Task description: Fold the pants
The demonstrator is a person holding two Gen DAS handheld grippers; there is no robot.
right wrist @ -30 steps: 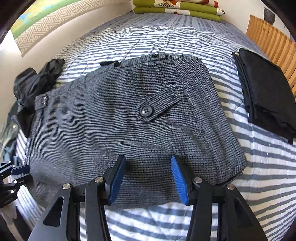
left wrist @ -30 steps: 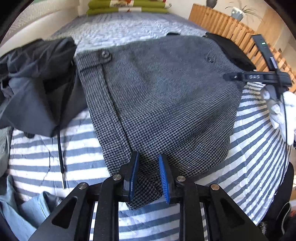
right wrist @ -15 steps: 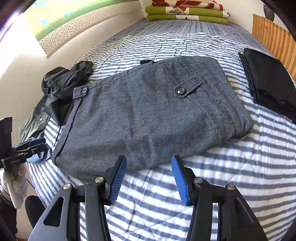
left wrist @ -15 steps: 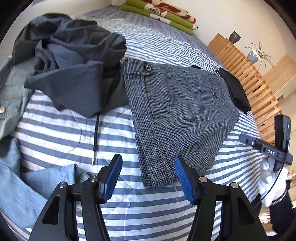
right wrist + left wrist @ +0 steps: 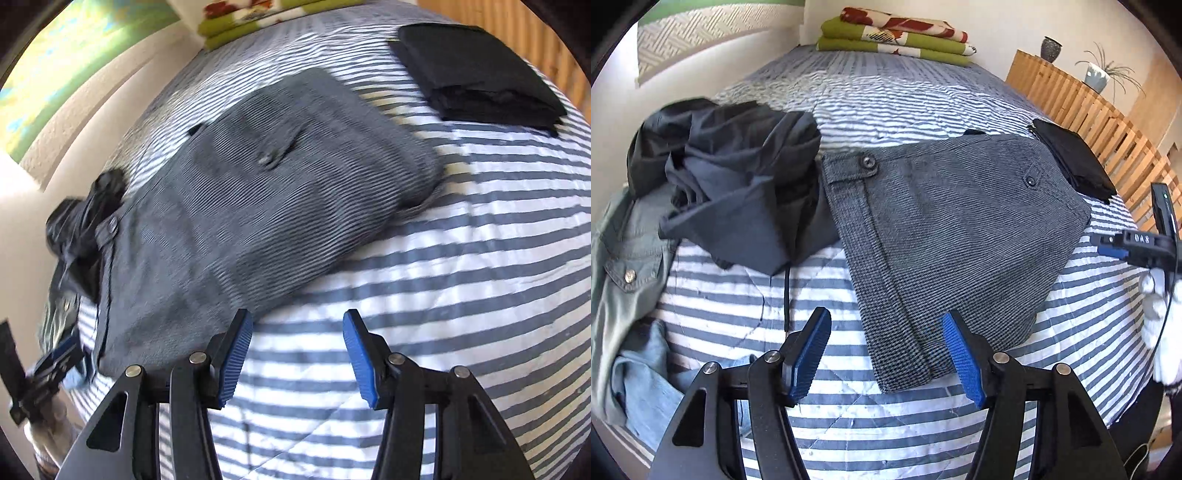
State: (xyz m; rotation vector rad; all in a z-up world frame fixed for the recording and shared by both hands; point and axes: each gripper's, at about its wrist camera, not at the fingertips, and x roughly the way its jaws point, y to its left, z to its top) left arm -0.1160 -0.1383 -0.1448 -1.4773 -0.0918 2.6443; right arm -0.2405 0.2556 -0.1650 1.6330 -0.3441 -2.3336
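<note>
Grey houndstooth pants [image 5: 945, 236] lie folded flat on the striped bed, waistband button toward the far left. My left gripper [image 5: 886, 354] is open and held above the near corner of the fold, holding nothing. In the right wrist view the same pants [image 5: 258, 206] look blurred and stretch from upper right to lower left. My right gripper [image 5: 299, 358] is open over bare striped cover, just right of the pants' near edge. The other gripper [image 5: 1137, 243] and a white-gloved hand [image 5: 1163, 332] show at the right edge of the left wrist view.
A dark crumpled garment [image 5: 738, 184] touches the pants' waistband side. Pale green and denim clothes [image 5: 624, 295] lie at the left edge. Folded black cloth [image 5: 476, 74] sits beyond the pants by a wooden slatted board [image 5: 1089, 110]. Folded green bedding [image 5: 897, 37] is at the bed's head.
One second ago my left gripper was nearly shut over the pants' corner; it has opened and pulled back. My right gripper has drawn off the pants toward the bare cover and tilted.
</note>
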